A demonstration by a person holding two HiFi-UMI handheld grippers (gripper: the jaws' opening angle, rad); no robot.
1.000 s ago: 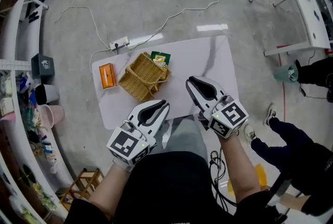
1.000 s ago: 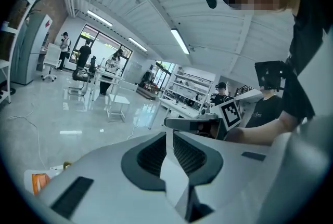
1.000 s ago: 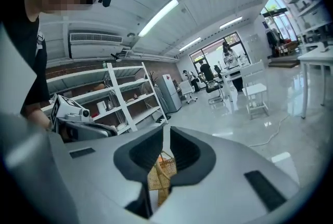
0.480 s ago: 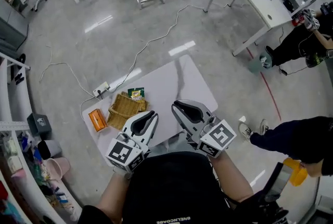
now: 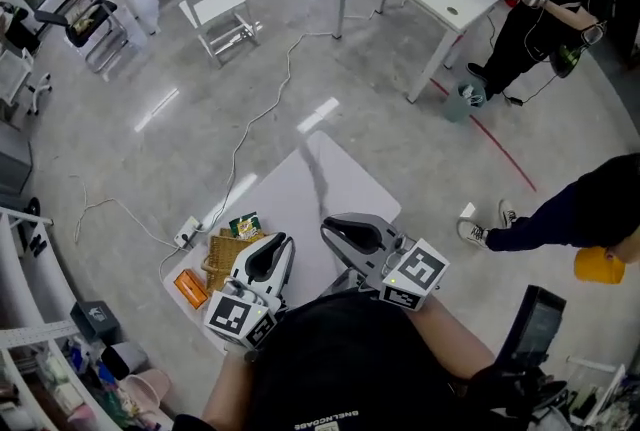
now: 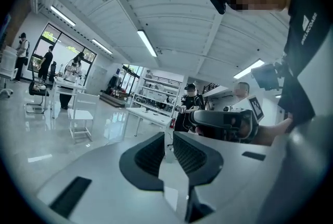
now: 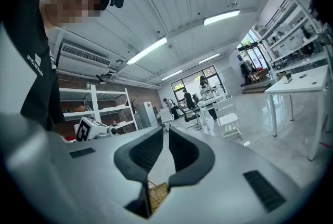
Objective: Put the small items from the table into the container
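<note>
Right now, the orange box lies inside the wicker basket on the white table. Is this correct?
No. The orange box lies beside the wicker basket, not inside it, as the head view shows. Both are on the white table.

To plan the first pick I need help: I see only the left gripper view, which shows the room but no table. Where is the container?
Observer: In the head view, the woven straw basket is on the white rectangular table, below the left claw and to its left.
Operator: Which small items are outside it?
Observer: A flat orange box lies on the table left of the basket.
Operator: Any other?
Observer: A green printed packet lies at the basket's far side.
</note>
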